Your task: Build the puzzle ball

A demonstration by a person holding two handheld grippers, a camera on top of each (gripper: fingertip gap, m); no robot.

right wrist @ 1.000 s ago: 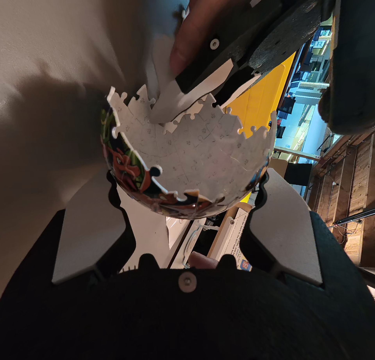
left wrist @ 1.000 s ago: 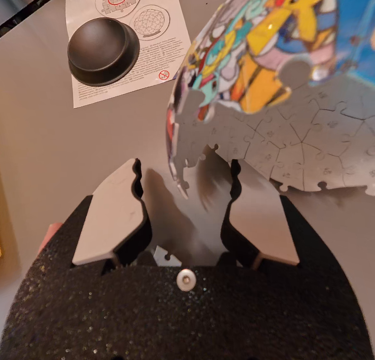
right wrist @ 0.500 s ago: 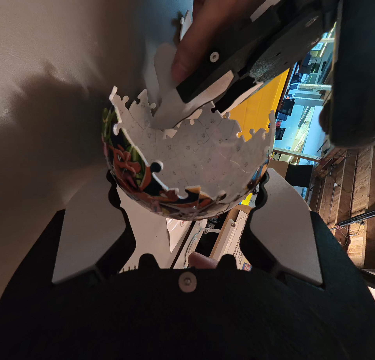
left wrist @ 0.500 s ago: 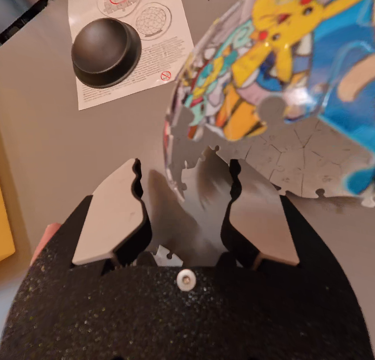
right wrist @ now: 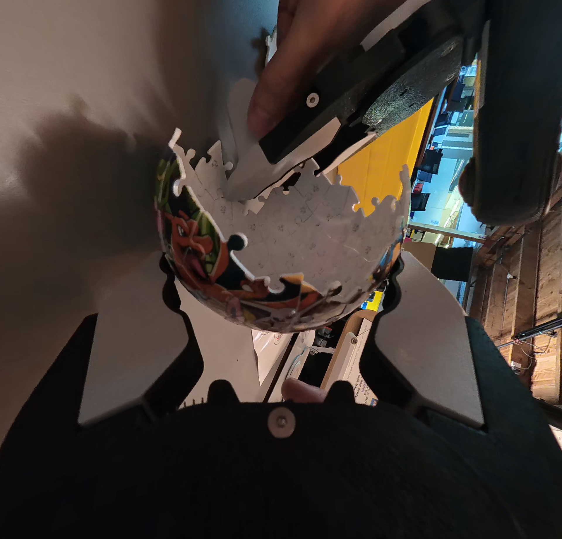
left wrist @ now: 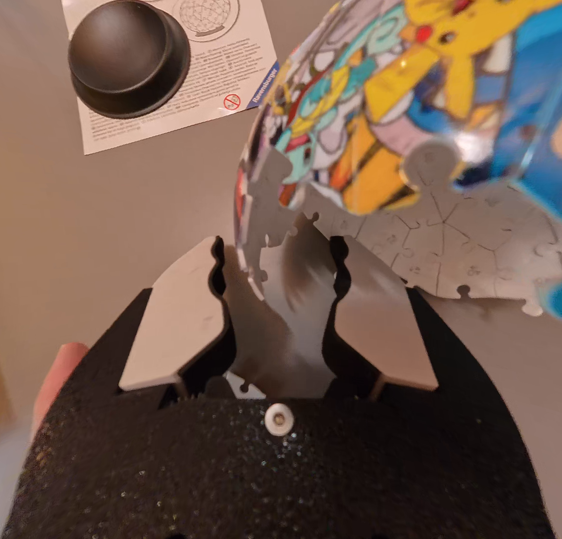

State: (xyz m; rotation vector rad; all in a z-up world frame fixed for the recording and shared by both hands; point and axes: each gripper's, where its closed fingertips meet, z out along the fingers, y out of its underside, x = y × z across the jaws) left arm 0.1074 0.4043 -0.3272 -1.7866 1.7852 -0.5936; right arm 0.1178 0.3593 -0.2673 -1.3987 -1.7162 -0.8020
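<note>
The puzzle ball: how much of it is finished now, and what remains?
Done: about half of the puzzle ball is joined, an open bowl with a jagged rim. In hand: the right gripper clamps the bowl, and the left gripper pushes a grey piece at the rim. Left: the upper half. The black stand rests unused on the leaflet.

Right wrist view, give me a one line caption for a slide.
Right tongs cradle the half-built puzzle ball by its sides while the left tongs press at its jagged rim.
</note>
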